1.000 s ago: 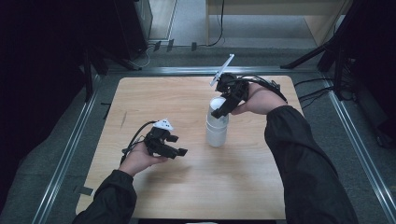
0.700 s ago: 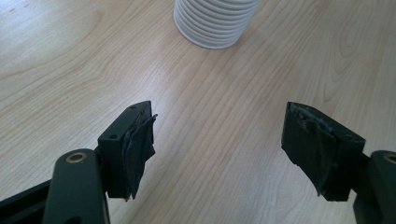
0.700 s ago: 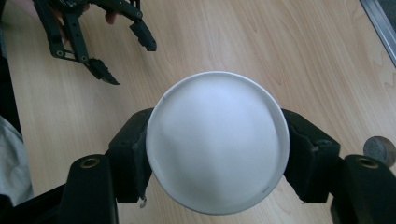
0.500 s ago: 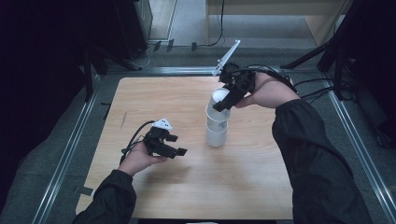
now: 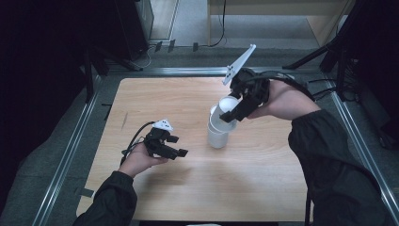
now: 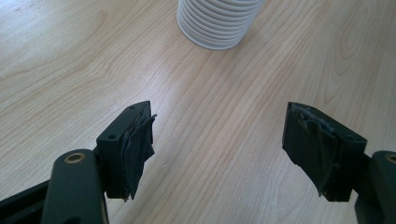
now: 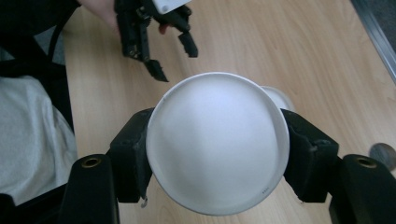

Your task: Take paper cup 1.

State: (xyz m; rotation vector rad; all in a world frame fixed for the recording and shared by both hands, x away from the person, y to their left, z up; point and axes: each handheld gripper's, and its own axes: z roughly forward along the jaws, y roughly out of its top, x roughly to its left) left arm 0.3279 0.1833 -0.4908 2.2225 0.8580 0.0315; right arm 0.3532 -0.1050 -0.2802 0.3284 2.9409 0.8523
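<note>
The left gripper [image 5: 175, 146] rests low over the table [image 5: 155, 99] at the left, its jaws apart with nothing between them and lately opening a little more, pointing across the bare wood toward the stack of cups [image 5: 218, 133], which stands upright a little way off to its right. Above that stack the right gripper [image 5: 234, 113] grasps the top cup [image 5: 229, 104] by its sides. That cup tilts, its base not yet free of the stack, so the coming pull likely runs along the stack's upright axis.
</note>
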